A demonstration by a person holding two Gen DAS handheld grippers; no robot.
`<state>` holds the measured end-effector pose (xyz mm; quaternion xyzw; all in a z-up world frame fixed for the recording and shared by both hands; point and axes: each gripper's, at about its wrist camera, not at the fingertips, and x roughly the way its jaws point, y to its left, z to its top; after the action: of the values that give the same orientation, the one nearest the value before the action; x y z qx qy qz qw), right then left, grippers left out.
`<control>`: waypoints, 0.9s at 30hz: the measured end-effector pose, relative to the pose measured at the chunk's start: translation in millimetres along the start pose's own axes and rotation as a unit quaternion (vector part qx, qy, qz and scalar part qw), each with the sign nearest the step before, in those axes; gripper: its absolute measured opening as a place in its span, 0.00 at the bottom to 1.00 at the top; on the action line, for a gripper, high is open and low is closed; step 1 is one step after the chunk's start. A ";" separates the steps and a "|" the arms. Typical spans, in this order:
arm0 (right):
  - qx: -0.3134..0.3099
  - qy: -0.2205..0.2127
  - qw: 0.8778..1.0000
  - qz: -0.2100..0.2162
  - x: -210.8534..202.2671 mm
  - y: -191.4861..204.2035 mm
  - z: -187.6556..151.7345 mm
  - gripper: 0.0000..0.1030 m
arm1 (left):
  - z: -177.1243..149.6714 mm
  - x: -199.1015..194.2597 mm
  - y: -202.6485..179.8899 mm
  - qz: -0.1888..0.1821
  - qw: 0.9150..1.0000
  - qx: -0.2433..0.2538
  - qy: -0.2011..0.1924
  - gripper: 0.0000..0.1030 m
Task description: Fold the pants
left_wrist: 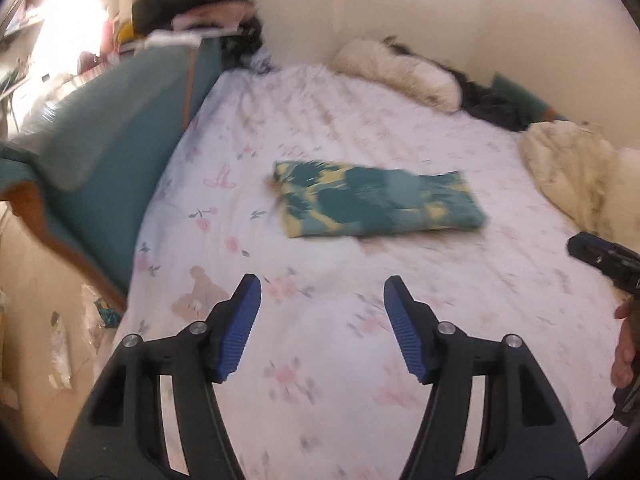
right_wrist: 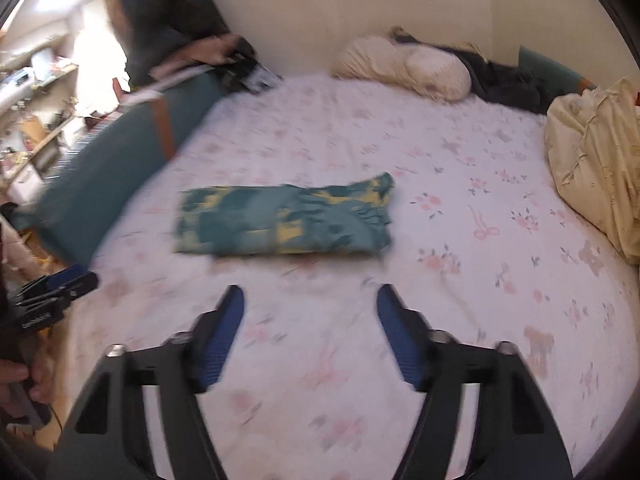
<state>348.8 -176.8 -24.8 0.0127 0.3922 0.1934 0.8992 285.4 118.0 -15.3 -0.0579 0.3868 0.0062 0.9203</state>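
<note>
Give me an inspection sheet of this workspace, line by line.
Surface: bed with floral sheet, lightly wrinkled.
Job's things: green-and-yellow pants folded into a flat rectangle mid-bed, touched by neither tool.
Clutter: cream pillow and dark clothes by the wall; cream blanket at the right edge.
Grippers: left tool open, empty; right tool open, empty.
Cables: thin dark cable below the right hand.
Surroundings: teal footboard, cluttered shelves, plain wall.

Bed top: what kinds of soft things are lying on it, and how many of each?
Folded teal and yellow pants: 1
Cream pillows at the wall: 1 heap, number unclear
Dark clothes pile: 1
Cream blanket: 1
Total: 4, all on the floral sheet
</note>
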 end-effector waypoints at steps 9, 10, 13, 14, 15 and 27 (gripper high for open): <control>0.040 -0.042 0.998 -0.002 -128.9 40.5 -57.7 0.88 | -50.5 -148.2 -42.4 0.035 0.996 0.013 -0.086 0.65; 0.043 -0.043 0.998 -0.003 -139.7 44.3 -63.3 0.88 | -57.4 -157.4 -44.1 0.025 0.996 0.007 -0.082 0.69; 0.033 -0.064 0.997 -0.013 -178.1 59.9 -81.6 0.92 | -75.6 -182.8 -48.4 0.018 0.996 0.002 -0.086 0.76; 0.027 -0.070 0.997 -0.020 -188.4 65.0 -87.9 0.93 | -82.4 -193.3 -49.8 0.017 0.996 0.001 -0.091 0.79; 0.021 -0.078 0.996 -0.028 -200.6 70.3 -94.8 0.96 | -89.9 -204.9 -50.8 0.015 0.995 -0.001 -0.100 0.83; 0.009 -0.122 0.990 -0.069 -260.1 97.3 -176.8 1.00 | -156.8 -272.8 -62.5 0.022 0.991 0.005 -0.131 0.99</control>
<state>29.7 -202.6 52.0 0.0177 0.2815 0.1245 0.9513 -13.8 47.6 76.7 -0.0434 0.2637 0.0316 0.9631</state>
